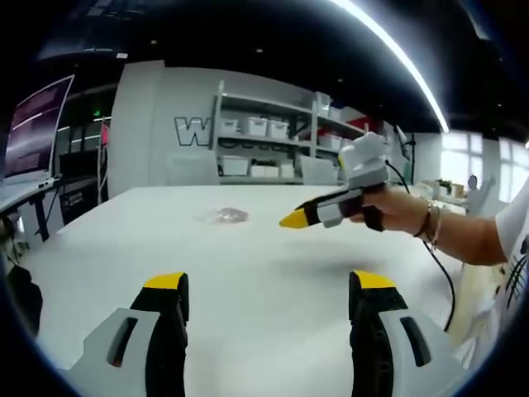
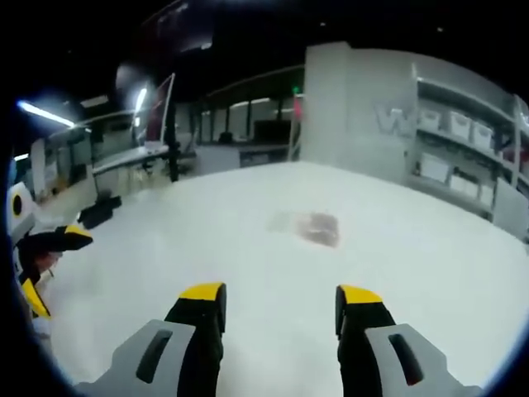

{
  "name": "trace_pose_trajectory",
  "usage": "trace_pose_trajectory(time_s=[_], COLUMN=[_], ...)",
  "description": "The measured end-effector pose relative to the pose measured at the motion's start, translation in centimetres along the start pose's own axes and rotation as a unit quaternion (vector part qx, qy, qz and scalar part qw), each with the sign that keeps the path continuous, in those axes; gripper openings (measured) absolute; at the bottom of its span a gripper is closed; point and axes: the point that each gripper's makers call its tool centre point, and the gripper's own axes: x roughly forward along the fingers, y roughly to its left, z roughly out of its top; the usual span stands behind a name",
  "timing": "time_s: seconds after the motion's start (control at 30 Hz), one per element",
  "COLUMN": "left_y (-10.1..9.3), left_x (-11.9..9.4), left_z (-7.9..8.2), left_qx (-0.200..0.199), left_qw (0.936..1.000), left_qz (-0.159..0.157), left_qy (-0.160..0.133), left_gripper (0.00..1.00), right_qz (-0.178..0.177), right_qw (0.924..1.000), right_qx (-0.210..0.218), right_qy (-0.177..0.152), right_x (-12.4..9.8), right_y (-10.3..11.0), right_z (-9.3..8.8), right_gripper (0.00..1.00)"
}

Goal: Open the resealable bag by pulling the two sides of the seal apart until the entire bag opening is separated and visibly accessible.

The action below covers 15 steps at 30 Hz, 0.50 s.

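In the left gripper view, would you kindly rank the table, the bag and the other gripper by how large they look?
Largest to smallest, as they appear:
1. Table, spanning most of the lower picture.
2. Right gripper, held in a hand above the table.
3. Bag, a small clear patch farther off, so its small look owes partly to distance.

Table (image 1: 264, 265): we see a smooth, matt white top with a faint sheen.
Resealable bag (image 2: 310, 227): we're looking at clear, thin, glossy film, crinkled.
Left gripper (image 1: 269, 285): matt grey plastic bodies, black fingers, yellow tips.
Right gripper (image 2: 281, 295): the same plastic look.
Shelving (image 1: 273, 136): pale painted metal, we'd say, holding white plastic bins.
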Motion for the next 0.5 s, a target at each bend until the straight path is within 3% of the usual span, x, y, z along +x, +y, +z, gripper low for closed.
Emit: trace_pose_trajectory(time_s=[0.5], left_y=[0.4], left_x=[-0.5], left_z=[-0.1], left_qx=[-0.007], left_qw=[1.0], left_qz=[0.002], left_qy=[-0.004], left_gripper=[0.78], right_qz=[0.0], right_qw=[0.9999], right_qx=[-0.008], right_qy=[0.013], right_x=[1.9], right_y=[-0.5], right_z=[0.0], right_gripper=[0.5])
